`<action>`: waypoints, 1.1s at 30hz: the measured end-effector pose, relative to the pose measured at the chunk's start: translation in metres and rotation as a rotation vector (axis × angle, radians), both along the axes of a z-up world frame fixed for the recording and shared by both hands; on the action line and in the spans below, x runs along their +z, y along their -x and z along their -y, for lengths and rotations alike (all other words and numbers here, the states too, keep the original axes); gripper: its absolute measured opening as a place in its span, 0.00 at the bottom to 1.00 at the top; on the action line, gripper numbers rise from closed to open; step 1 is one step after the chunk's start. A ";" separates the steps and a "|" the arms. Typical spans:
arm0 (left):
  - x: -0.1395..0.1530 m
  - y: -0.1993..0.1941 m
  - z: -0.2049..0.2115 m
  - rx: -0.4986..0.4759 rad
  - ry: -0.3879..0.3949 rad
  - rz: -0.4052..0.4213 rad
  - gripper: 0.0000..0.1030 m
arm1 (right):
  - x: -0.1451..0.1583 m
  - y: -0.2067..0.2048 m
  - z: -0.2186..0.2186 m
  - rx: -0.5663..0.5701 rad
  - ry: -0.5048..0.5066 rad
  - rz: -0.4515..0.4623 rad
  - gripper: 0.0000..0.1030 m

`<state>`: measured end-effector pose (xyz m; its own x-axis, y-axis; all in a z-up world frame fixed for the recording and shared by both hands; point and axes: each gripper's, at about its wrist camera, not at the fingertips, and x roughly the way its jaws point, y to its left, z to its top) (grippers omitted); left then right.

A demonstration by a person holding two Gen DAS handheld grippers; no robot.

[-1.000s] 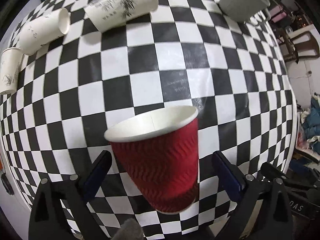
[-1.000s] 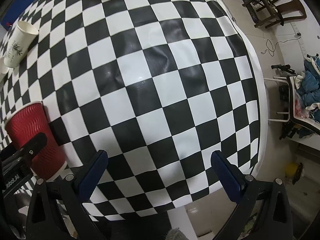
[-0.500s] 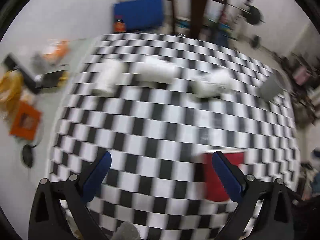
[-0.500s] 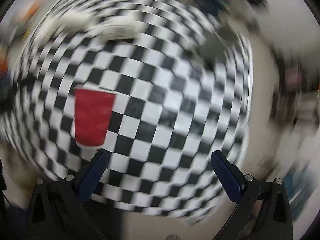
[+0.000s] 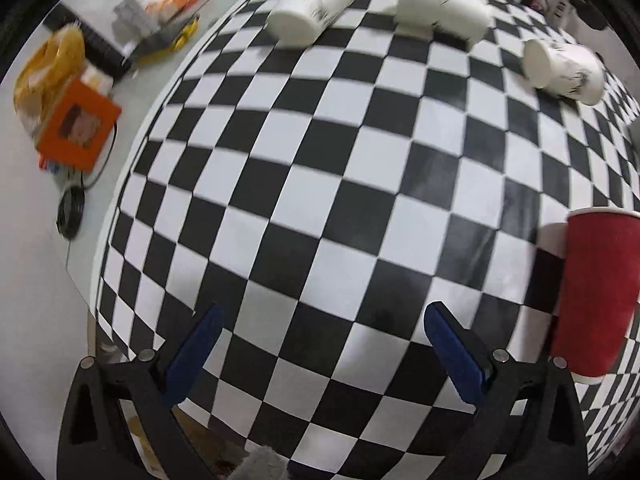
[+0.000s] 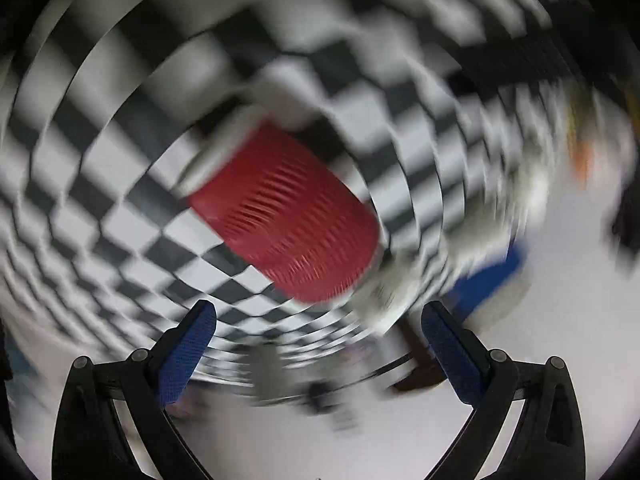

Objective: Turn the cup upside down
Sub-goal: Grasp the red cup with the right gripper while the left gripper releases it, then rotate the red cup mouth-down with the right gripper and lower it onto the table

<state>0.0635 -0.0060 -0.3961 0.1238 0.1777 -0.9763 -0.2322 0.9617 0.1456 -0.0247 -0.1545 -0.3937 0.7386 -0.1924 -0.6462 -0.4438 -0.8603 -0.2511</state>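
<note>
The red ribbed paper cup (image 5: 592, 296) is seen at the right edge of the left wrist view, standing on the black-and-white checkered tablecloth (image 5: 320, 184). Its long axis is upright: the wide white-rimmed mouth is at the top and the narrower base is seated on the cloth, so the opening points upward. The cup is not inverted.

The left gripper (image 5: 318, 350) is held over the near part of the table with its jaws spread wide; nothing is between the blue pads (image 5: 192, 344). The cup is located to the right of this gripper, outside the jaws.

In the right wrist view heavy rotational blur is recorded. The cup (image 6: 286, 216) is seen ahead of the right gripper (image 6: 318, 346), apart from the fingers; its true orientation cannot be judged from this view. The right jaws are also wide apart and nothing is gripped.

Three white paper cups (image 5: 310, 6) (image 5: 442, 10) (image 5: 564, 70) are noted lying on their sides along the far part of the table. An orange box (image 5: 78, 126) is noted on the floor to the left.
</note>
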 end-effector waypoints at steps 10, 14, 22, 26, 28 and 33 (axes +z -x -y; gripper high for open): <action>-0.012 0.004 -0.017 0.056 0.011 -0.011 1.00 | -0.054 0.001 0.030 0.446 0.265 -0.021 0.78; -0.009 0.000 -0.022 0.052 0.009 -0.006 1.00 | -0.048 -0.001 0.020 0.324 0.209 -0.060 0.76; 0.013 -0.023 -0.018 -0.005 -0.032 0.039 1.00 | -0.010 -0.072 -0.038 -0.595 -0.066 -0.155 0.76; 0.019 -0.036 -0.015 -0.035 -0.030 0.048 1.00 | 0.007 -0.139 -0.037 -1.189 -0.243 -0.208 0.76; 0.021 -0.041 -0.013 -0.049 -0.028 0.050 1.00 | 0.012 -0.169 -0.023 -1.478 -0.330 -0.241 0.76; 0.026 -0.051 -0.002 -0.086 -0.022 0.050 1.00 | 0.012 -0.206 0.022 -1.912 -0.493 -0.267 0.77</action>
